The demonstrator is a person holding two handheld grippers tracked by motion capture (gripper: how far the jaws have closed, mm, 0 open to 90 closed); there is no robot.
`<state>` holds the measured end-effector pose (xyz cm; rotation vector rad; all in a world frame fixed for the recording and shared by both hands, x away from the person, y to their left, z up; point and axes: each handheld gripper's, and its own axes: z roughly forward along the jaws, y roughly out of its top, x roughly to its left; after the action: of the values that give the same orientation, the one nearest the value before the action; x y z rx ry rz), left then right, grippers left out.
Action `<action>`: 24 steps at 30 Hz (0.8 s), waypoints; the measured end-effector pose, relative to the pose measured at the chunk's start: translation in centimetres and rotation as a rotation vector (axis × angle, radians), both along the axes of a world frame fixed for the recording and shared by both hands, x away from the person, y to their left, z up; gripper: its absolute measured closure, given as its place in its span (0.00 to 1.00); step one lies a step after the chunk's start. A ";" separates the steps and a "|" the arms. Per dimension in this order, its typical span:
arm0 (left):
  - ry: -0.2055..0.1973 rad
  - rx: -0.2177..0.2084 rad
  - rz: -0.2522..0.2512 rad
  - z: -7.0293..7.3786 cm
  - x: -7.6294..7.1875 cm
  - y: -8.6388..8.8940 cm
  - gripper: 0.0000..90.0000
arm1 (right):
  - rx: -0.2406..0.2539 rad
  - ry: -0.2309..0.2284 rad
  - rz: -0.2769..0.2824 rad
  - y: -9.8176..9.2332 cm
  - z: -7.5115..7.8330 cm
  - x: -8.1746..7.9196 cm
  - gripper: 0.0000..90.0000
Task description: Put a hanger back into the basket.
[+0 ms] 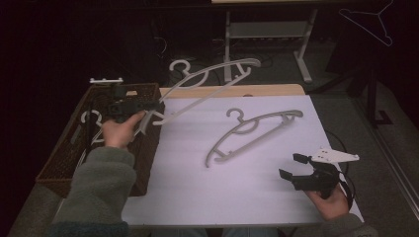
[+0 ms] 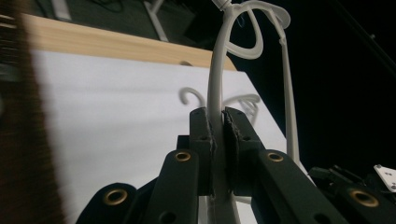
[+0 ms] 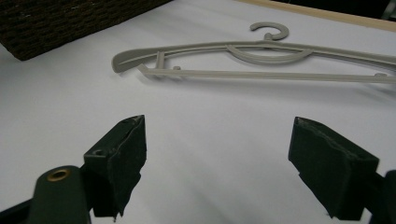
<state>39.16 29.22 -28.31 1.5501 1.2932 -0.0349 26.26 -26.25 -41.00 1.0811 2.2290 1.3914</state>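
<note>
Over the desk's left edge, above the basket [image 1: 64,163], the left gripper [image 1: 150,105] clamps a raised hanger [image 1: 212,74] by its arm. Another hanger [image 1: 252,132] lies mid-desk. Right gripper [image 1: 292,166] gapes empty. Light, stiff, probably slippery plastic; grip the arm.

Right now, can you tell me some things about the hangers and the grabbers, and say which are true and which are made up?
1. The left gripper is squeezing a white hanger. True.
2. The right gripper is holding a hanger too. False: its jaws are wide open with nothing between them.
3. A grey hanger lies flat on the white table top. True.
4. The basket sits on the right side of the table. False: it is on the left side, by the left hand.
5. The held hanger is lying on the table. False: it is lifted up in the air.
</note>
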 end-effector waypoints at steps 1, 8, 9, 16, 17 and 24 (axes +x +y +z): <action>-0.003 -0.008 0.022 0.2 -0.6 1.8 0.92 | 0.000 0.003 -0.004 0.0 0.0 0.0 0.20; -0.005 -0.012 0.103 0.2 -2.5 7.7 0.92 | -0.008 0.005 -0.011 0.0 -0.1 0.1 0.20; -0.004 -0.016 0.136 0.0 -3.4 9.9 0.92 | -0.009 0.010 -0.012 0.0 -0.1 0.1 0.20; 0.005 -0.031 0.216 -1.2 -5.4 15.1 0.92 | -0.014 0.014 -0.022 0.1 -0.2 0.2 0.20; 0.013 -0.032 0.230 -1.6 -6.0 16.3 0.92 | -0.015 0.015 -0.022 0.1 -0.2 0.2 0.20; 0.027 -0.027 0.261 -2.8 -7.5 19.6 0.92 | -0.020 0.019 -0.026 0.1 -0.3 0.2 0.20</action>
<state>31.63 48.84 -31.13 1.3519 1.5009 0.0928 26.48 -26.14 -41.31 1.1167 2.2291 1.3510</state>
